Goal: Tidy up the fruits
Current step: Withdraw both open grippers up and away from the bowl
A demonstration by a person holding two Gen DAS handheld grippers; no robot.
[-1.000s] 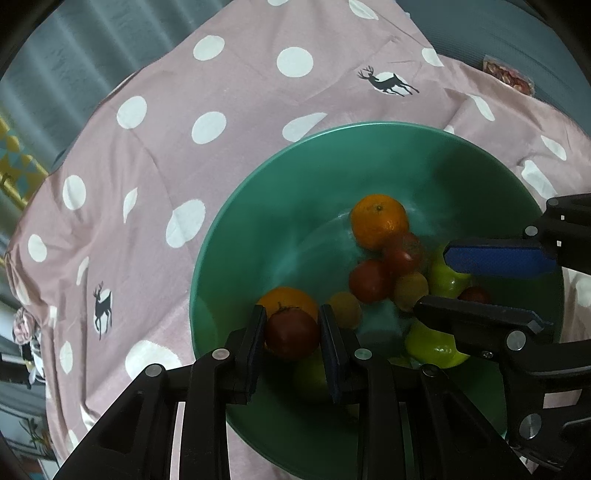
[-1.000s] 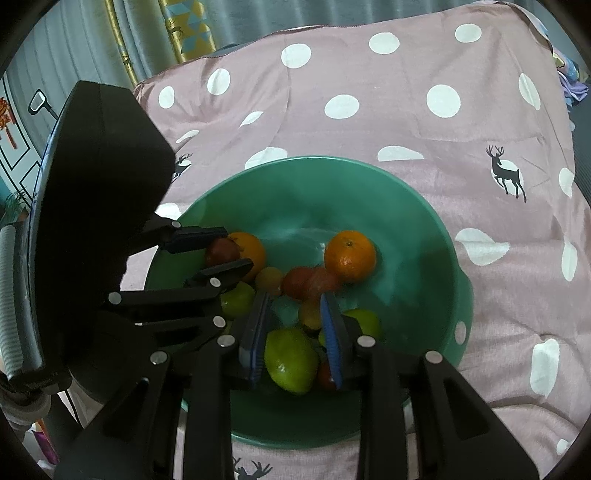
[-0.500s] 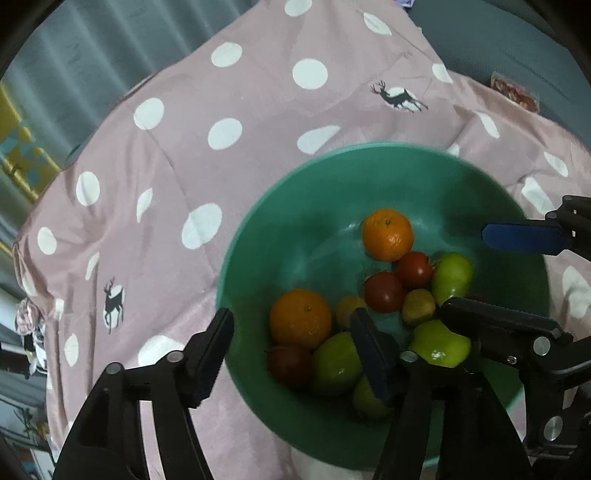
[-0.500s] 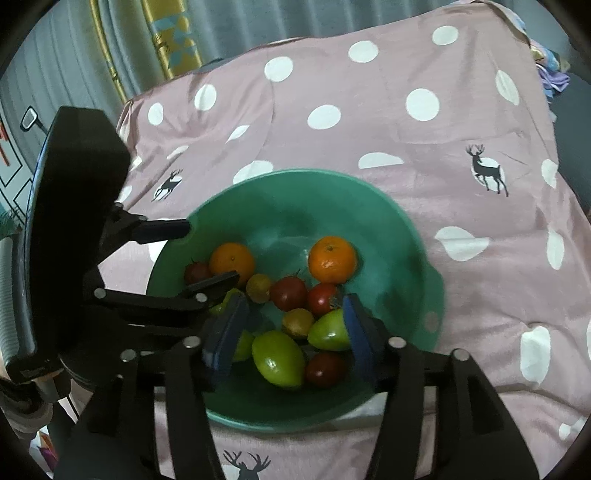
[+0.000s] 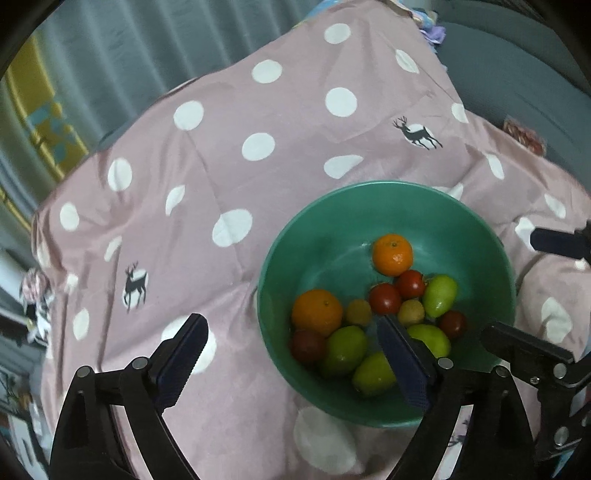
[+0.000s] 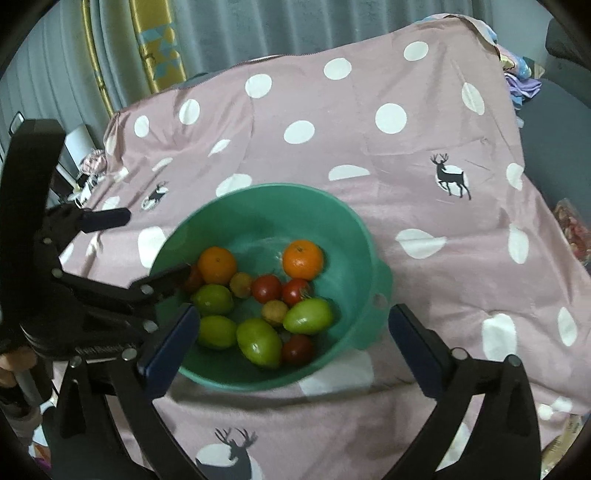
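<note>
Grey-green curtains (image 6: 258,29) and a yellow hanging with teal shapes (image 6: 162,48) back a surface draped in a pink cloth (image 5: 229,177) printed with white dots and dark deer; whether a counter or a bed lies under it cannot be told, and no brand, label or readable writing shows anywhere. A green bowl (image 6: 347,236) with a small holed tab on its rim sits on the cloth near the front. All the fruits lie inside it: two oranges (image 6: 303,259), one toward the far side and one toward the left wall, several red tomatoes (image 6: 266,288) and small yellowish fruits (image 6: 241,284) in the middle, and green fruits (image 6: 258,342) along the near side. The left gripper (image 5: 291,363) hangs above the bowl's near-left edge, its jaws opening wide with nothing clamped; one blue pad is over the cloth, the other over the green fruit at the near rim. The right gripper (image 6: 293,349) hovers over the bowl's near side, jaws opening to full spread and holding nothing, the fruits visible below between its pads. In the right wrist view a bit of the person's hand (image 6: 14,363) shows at the left gripper's handle.
</note>
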